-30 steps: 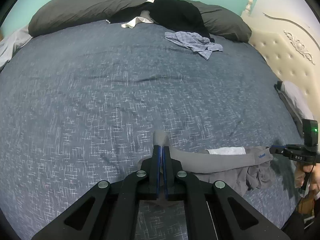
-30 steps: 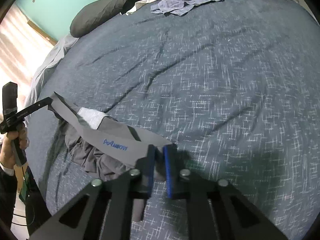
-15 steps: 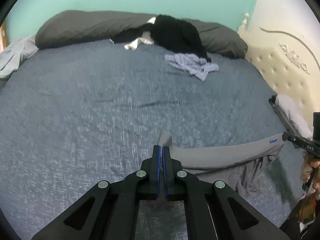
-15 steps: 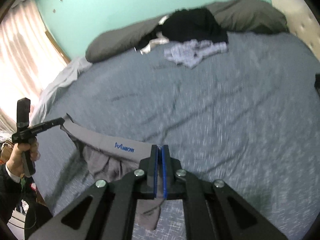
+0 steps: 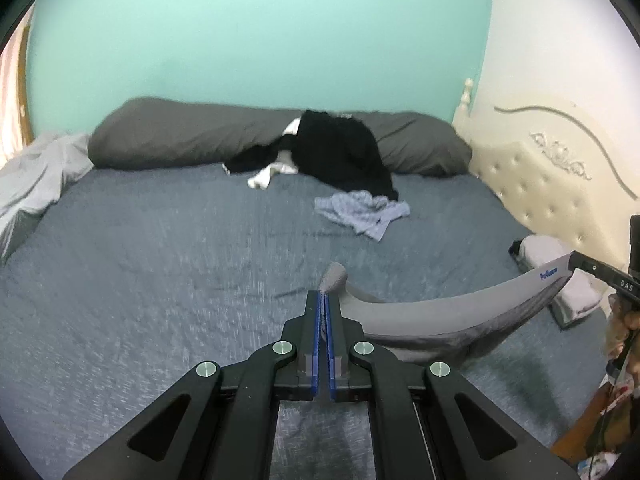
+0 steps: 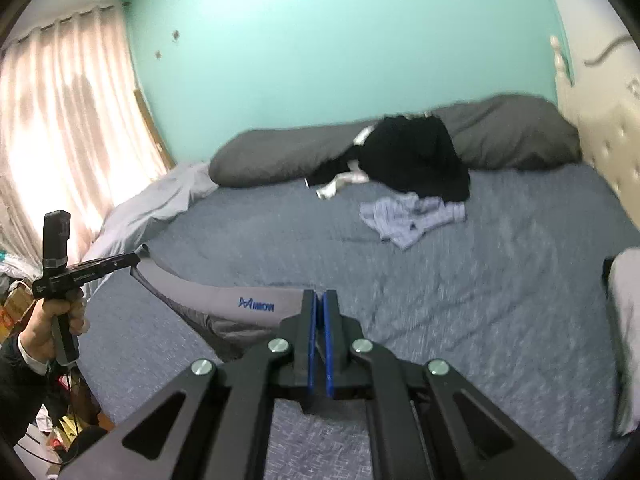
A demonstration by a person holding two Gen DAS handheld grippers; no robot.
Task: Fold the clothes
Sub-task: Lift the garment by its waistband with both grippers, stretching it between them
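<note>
Left wrist view: left gripper [image 5: 323,300] has its fingers [image 5: 314,332] pinched shut on one end of the waistband of the grey underwear [image 5: 440,312]; a nub of fabric pokes out past the tips. The right gripper [image 5: 576,266] at frame right clamps the other end, by the blue logo. Waistband stretched between the two, sagging in a curve, the body of the garment hanging below it over the bed [image 5: 180,280].

Right wrist view — same thing mirrored: right gripper [image 6: 319,300] fingers pressed together on the band, left gripper [image 6: 134,258] at far left, held in the person's hand [image 6: 48,320].

Step in hand, by my read: lift and spread the garment so it hangs flat before laying it down. To do it well — keep both pinches tight, pull the ends apart until the sag goes, keep the two ends level, let the legs hang free of the bed, then lower onto bare bedding, well apart from the blue striped garment [image 5: 362,214] and black clothes pile [image 5: 340,152] near the pillow [image 5: 180,140].

Pose: both grippers tilted somewhat downward, facing the far wall, roughly side by side.
</note>
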